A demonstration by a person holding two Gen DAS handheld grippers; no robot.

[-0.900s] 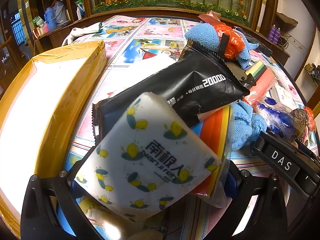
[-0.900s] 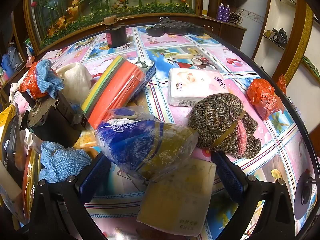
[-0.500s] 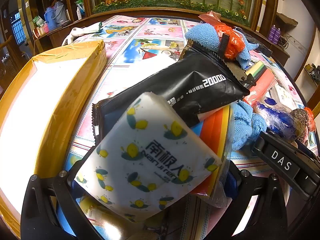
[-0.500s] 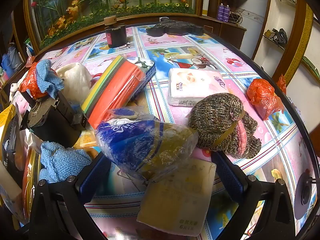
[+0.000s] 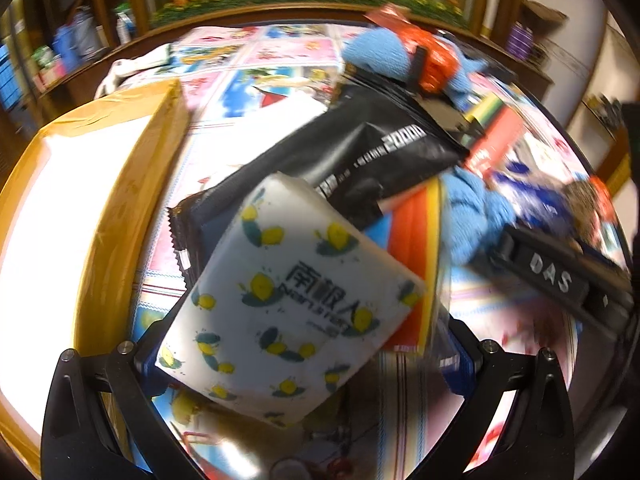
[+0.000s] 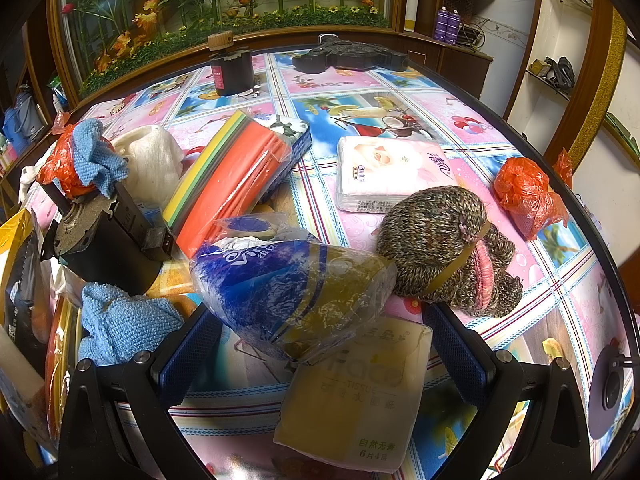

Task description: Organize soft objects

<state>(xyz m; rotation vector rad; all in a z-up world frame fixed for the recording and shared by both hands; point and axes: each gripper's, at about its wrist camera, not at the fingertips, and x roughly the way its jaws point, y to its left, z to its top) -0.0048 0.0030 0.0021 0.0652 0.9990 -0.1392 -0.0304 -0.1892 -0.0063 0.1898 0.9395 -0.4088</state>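
A white tissue pack (image 5: 292, 304) printed with lemons lies between the wide-open fingers of my left gripper (image 5: 302, 344), atop a black foil pouch (image 5: 360, 160) and a sleeve of coloured sheets (image 5: 416, 240). The pads do not press on it. This view is blurred. In the right wrist view a crumpled blue and yellow plastic bag (image 6: 292, 280) sits between the fingers of my open right gripper (image 6: 320, 344), over a yellow tissue pack (image 6: 360, 396). A knitted hat (image 6: 444, 252), a pink tissue pack (image 6: 392, 168) and a blue cloth (image 6: 124, 320) lie around it.
A tape-edged cardboard box (image 5: 120, 200) stands at the left. An orange bag (image 6: 524, 196), a coloured sheet pack (image 6: 236, 176), a white fluffy bundle (image 6: 148, 160), a black device (image 6: 104, 236), a dark jar (image 6: 232, 68) and a black object (image 6: 348, 56) crowd the patterned tablecloth (image 6: 400, 100).
The left wrist view has gone blurred and tilted, with the box and the clutter shifted a little to the left. The right wrist view is unchanged.
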